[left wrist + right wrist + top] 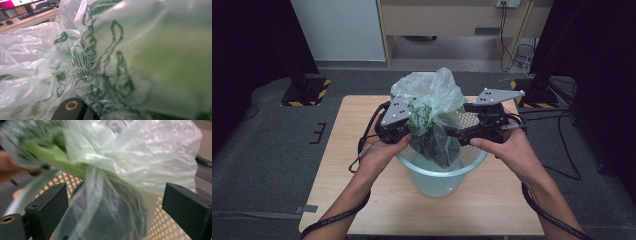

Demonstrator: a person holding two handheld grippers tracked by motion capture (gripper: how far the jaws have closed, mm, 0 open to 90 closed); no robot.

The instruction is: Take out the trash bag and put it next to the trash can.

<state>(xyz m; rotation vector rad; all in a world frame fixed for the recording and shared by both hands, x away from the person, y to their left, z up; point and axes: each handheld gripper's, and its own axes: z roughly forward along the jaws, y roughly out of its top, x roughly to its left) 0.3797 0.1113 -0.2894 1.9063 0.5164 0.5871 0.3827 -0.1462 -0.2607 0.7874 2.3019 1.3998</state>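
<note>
We've got a thin plastic bag [432, 95] with a green leaf print bunched up over the mouth of a pale mesh wastebasket [437, 175], which sits around the middle of the wooden bench [337, 150]. The lower part of the bag hangs down inside the basket while the crumpled top puffs up above the rim.

Left claw [404, 131] is clamped tight on the bag's printed side — in the left gripper view the film is pressed right up against the lens, so we're fairly sure it's pinched, though the pads themselves are hidden behind plastic.

Right claw [115, 212] sits at the other side with its jaws spread wide. In the right gripper view the twisted neck of the bag [105, 195] runs between the two black pads [47, 205] without either one pressing on it — nothing gripped there.
</note>
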